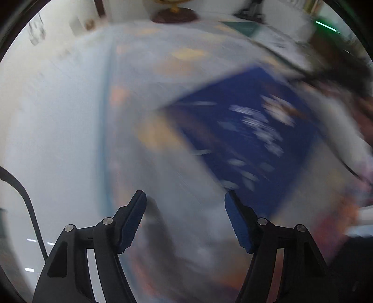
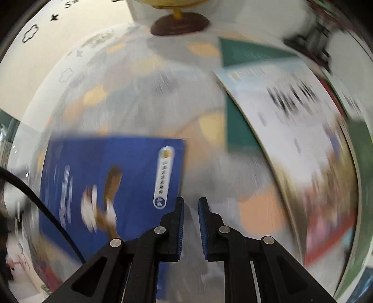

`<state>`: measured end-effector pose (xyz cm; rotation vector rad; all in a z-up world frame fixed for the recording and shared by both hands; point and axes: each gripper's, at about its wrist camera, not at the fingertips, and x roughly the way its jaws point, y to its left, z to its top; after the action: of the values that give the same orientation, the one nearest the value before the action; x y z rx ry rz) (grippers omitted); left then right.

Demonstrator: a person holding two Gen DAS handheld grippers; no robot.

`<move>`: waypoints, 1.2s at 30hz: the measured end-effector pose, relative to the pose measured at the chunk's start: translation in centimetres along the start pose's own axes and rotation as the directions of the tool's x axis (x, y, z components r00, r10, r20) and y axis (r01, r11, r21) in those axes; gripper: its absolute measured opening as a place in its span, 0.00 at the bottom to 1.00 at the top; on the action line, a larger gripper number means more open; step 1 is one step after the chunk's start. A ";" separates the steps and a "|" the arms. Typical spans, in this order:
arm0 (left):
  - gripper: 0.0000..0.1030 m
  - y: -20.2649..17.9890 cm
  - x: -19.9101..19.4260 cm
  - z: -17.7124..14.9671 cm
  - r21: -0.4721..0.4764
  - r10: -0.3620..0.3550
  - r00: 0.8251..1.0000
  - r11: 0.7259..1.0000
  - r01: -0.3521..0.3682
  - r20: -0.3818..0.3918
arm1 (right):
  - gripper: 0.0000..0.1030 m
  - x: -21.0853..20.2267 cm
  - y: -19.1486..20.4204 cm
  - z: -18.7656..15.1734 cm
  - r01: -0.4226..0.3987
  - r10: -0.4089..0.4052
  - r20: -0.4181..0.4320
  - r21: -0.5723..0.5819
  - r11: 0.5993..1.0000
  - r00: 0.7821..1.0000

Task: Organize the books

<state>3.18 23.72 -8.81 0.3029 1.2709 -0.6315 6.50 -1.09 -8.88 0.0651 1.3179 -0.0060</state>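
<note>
Both views are smeared by motion. A blue book [image 1: 247, 139] lies flat on the pale patterned tablecloth [image 1: 70, 116]. My left gripper [image 1: 185, 198] hangs over the cloth, open, with nothing between its fingers; the book's near corner sits just beyond the right fingertip [image 1: 229, 198]. In the right wrist view the same blue book [image 2: 112, 181] lies left of my right gripper [image 2: 191, 200]. That gripper is shut with only a thin slit between the pads and holds nothing. Further right, a white-covered book [image 2: 291, 121] rests on top of a green book [image 2: 237, 53].
A globe's dark wooden base [image 2: 179, 23] stands at the far edge of the table, also seen as the globe base [image 1: 173, 15]. A black cable [image 2: 46, 209] crosses the lower left. More colourful books [image 2: 331, 209] lie at the right edge. A black stand [image 2: 312, 37] is at the back right.
</note>
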 end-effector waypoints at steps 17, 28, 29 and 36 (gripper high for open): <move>0.66 0.2 -1.9 8.8 -0.030 0.055 0.983 0.998 -0.051 0.176 | 0.67 -5.6 -3.6 -9.2 -0.289 0.245 0.183 0.279 0.916 0.952; 0.66 1.2 2.3 9.5 -0.057 0.095 0.994 0.994 -0.092 0.050 | 0.47 -1.9 0.3 -10.4 -0.388 0.368 0.122 0.305 0.870 0.922; 0.66 1.2 2.6 8.9 -0.051 0.037 0.999 0.998 -0.036 0.013 | 0.48 -1.8 0.5 -9.4 -0.394 0.375 0.119 0.303 0.868 0.919; 0.67 1.0 0.9 4.0 -0.053 -0.068 0.998 0.996 0.069 0.014 | 0.48 -1.2 2.0 -2.7 -0.352 0.319 0.169 0.227 0.908 0.933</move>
<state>7.09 22.10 -8.60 0.2116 1.2890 -0.6557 3.71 0.98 -8.31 0.5039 1.1568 0.1137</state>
